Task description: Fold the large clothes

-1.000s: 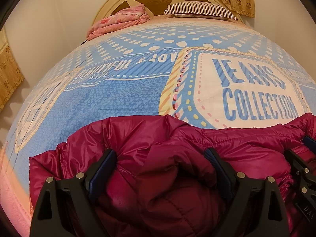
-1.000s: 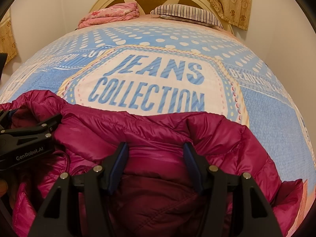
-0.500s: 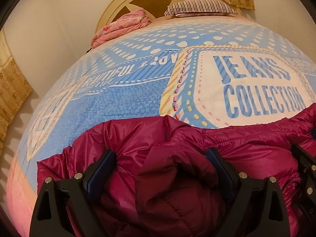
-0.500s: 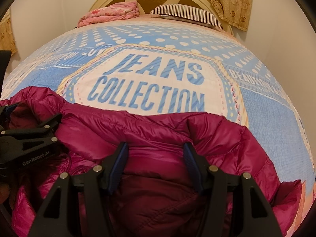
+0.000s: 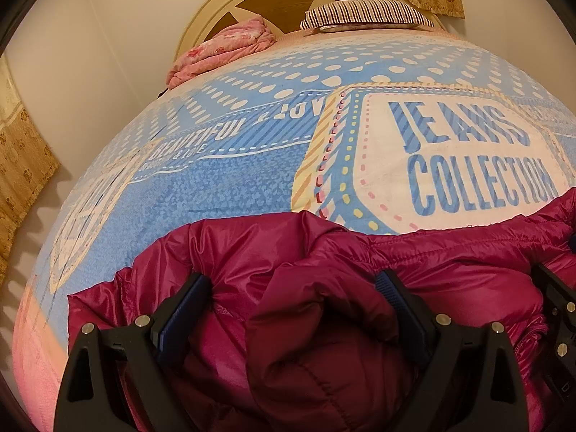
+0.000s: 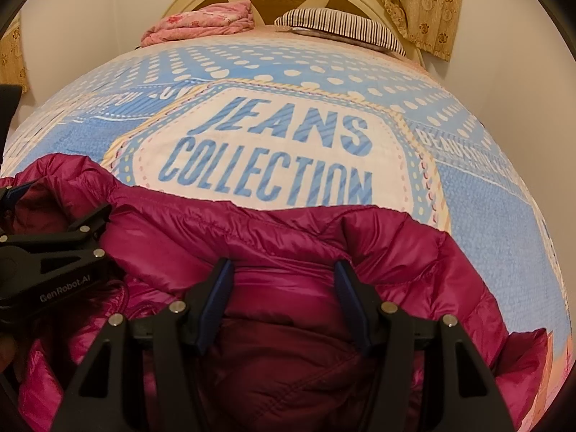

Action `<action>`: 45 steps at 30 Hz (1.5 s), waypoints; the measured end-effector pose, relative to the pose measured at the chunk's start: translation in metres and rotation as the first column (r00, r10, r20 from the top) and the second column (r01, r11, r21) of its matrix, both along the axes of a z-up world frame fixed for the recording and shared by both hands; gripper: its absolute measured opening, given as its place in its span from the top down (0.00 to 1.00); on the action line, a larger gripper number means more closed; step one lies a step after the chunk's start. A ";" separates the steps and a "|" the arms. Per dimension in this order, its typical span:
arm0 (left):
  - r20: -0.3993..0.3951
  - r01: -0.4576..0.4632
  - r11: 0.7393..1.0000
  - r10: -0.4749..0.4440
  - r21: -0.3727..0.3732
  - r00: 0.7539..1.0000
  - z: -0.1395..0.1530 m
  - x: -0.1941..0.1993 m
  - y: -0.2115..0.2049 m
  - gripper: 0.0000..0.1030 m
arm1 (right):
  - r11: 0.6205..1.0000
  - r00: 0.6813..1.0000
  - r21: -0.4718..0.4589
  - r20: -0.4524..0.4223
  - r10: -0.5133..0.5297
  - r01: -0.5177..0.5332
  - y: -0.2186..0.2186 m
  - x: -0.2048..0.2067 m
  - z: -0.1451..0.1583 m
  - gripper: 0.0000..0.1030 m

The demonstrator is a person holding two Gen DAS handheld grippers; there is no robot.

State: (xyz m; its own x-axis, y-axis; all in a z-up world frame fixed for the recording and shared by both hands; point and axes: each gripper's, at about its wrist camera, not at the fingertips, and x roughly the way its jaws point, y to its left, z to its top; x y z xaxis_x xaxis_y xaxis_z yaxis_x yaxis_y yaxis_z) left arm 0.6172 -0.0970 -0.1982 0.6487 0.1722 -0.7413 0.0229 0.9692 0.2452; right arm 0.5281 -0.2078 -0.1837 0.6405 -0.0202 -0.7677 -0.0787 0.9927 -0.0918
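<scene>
A shiny magenta puffer jacket (image 5: 432, 252) lies bunched at the near end of a bed; it also shows in the right wrist view (image 6: 288, 237). My left gripper (image 5: 293, 288) has its jaws wide apart with a thick fold of the jacket bulging between them. My right gripper (image 6: 282, 277) stands further right on the jacket, jaws apart around another padded fold. Whether either clamps the fabric is unclear. The left gripper's black body (image 6: 46, 252) shows at the left of the right wrist view.
The bed carries a blue and white "JEANS COLLECTION" cover (image 6: 280, 165). A pink folded blanket (image 5: 223, 46) and a striped pillow (image 5: 363, 14) lie at the headboard. Walls and curtains flank the bed.
The left view has shifted a little, showing more of the bed's left side and the wall. The jacket and the right gripper look almost unmoved.
</scene>
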 end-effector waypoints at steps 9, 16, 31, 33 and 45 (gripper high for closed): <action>-0.018 -0.001 0.999 0.001 -0.044 1.000 0.000 0.003 0.004 0.08 | 1.000 1.000 -0.002 -0.004 0.000 0.000 0.000 0.001 0.000 0.40; -0.041 0.001 0.982 -0.009 -0.188 0.999 0.029 -0.006 0.031 0.08 | 0.995 0.999 -0.095 -0.035 0.005 -0.008 -0.005 0.001 0.017 0.22; 0.090 0.118 0.992 -0.114 -0.041 0.989 0.071 -0.241 0.106 0.08 | 0.999 0.999 0.039 -0.037 -0.014 0.016 -0.055 -0.189 0.050 0.16; 0.078 0.097 0.995 -0.094 -0.039 0.993 0.063 -0.265 0.115 0.08 | 0.998 0.999 0.052 -0.049 -0.024 0.027 -0.058 -0.211 0.044 0.16; 0.017 0.035 0.992 -0.034 -0.119 0.999 0.036 -0.368 0.156 0.08 | 0.996 0.995 0.062 -0.072 -0.062 0.066 -0.057 -0.320 0.020 0.16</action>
State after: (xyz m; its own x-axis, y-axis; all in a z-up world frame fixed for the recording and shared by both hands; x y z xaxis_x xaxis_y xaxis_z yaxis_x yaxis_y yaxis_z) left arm 0.2491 0.0594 -0.1619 0.6636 0.0601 -0.7457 0.0542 0.9903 0.1280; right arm 0.2077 -0.2646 -0.1637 0.5842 -0.0089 -0.8116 -0.0188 0.9995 -0.0245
